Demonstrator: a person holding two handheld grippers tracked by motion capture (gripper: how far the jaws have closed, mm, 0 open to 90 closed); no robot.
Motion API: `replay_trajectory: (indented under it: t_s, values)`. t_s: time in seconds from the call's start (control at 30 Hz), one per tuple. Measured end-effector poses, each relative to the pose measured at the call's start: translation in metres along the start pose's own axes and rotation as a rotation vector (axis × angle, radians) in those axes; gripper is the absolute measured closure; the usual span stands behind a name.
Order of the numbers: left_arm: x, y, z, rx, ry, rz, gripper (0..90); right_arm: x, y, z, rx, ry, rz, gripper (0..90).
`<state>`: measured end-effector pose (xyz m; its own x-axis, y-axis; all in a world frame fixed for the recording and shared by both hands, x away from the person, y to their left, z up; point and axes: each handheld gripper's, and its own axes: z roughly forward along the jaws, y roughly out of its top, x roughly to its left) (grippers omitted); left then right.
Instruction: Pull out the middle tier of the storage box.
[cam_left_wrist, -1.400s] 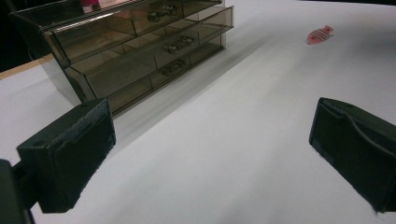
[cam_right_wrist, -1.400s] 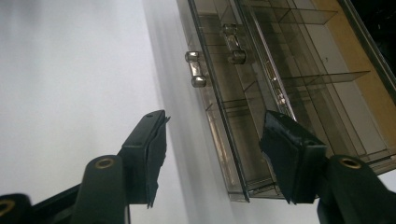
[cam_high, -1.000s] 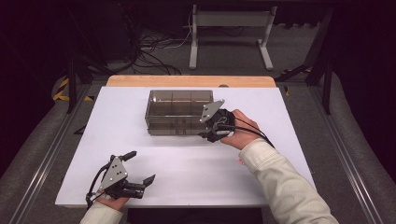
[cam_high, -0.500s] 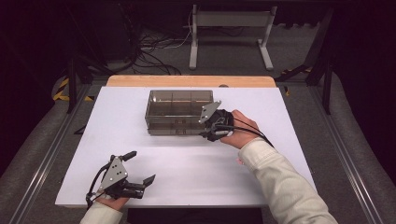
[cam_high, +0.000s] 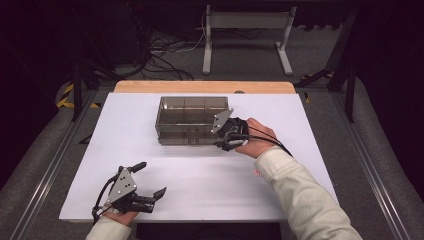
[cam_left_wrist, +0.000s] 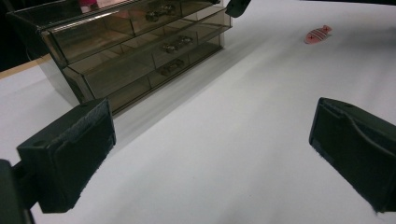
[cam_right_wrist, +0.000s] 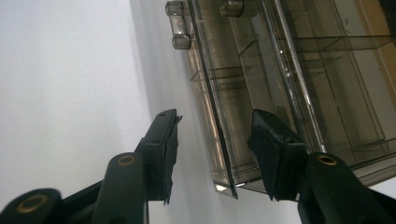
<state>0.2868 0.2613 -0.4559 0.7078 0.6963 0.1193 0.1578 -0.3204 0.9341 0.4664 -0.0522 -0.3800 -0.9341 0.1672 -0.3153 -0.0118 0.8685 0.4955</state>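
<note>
- The smoky clear drawer box (cam_high: 192, 120) stood mid-table, toward the far edge; no readable writing.
- The right gripper (cam_right_wrist: 212, 140) straddled its front corner, jaws just closing, pads apparently not yet pressing.
- The left gripper (cam_high: 150, 180) rested near the table's front edge, gaping wide, holding nothing.

This looks like a lab or recording studio set up for filming handling work, not a home. A white sheet covers the tabletop (cam_high: 210, 185), with a strip of bare wood showing along its far edge, and the surroundings are kept dark. Metal rails (cam_high: 42, 180) run along the left and right sides of the tabletop. On the grey carpet beyond the far edge lie loose black cables (cam_high: 160, 60) and the feet of a grey metal stand (cam_high: 245, 40). Yellow-and-black hazard tape (cam_high: 65, 95) marks the floor near the far left corner.
</note>
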Motion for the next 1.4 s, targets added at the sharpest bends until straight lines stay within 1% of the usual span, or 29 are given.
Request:
replay_trajectory:
  t_s: [0.1,0.17,0.5,0.57,0.67,0.7,0.83,1.03,1.1,1.27,1.4]
  values:
    - [0.000,0.000,0.000,-0.003,-0.001,0.005,1.9,0.000,0.001,0.002,0.010,0.005,-0.010,54.1]
    - [0.000,0.000,0.000,-0.002,-0.001,0.005,1.9,-0.001,0.001,0.004,0.026,0.012,-0.015,55.9]
    - [0.000,0.000,0.000,-0.004,-0.003,0.002,1.9,-0.003,-0.001,0.011,0.056,0.046,-0.013,61.8]
    - [0.000,0.000,0.000,-0.005,-0.004,0.002,1.9,-0.004,-0.001,0.012,0.059,0.045,-0.019,62.9]
    - [0.000,0.000,0.000,-0.004,-0.004,-0.001,1.9,-0.004,-0.003,0.015,0.082,0.060,-0.015,63.5]
    - [0.000,0.000,0.000,-0.006,-0.003,-0.001,1.9,-0.005,-0.003,0.016,0.082,0.059,-0.029,64.1]
    - [0.000,0.000,0.000,-0.005,-0.004,0.000,1.9,-0.005,-0.002,0.018,0.119,0.070,-0.044,66.3]
    - [0.000,0.000,-0.001,-0.006,-0.005,-0.001,1.9,-0.007,-0.002,0.020,0.116,0.077,-0.064,69.6]
    - [0.000,0.000,0.000,-0.005,-0.006,-0.002,1.9,-0.008,-0.003,0.021,0.117,0.074,-0.079,72.0]
    - [0.000,0.000,0.000,-0.004,-0.008,-0.004,1.9,-0.008,-0.001,0.020,0.124,0.056,-0.090,80.5]
    - [0.000,0.000,0.000,-0.005,-0.009,0.000,1.9,-0.009,-0.001,0.019,0.128,0.060,-0.090,81.1]
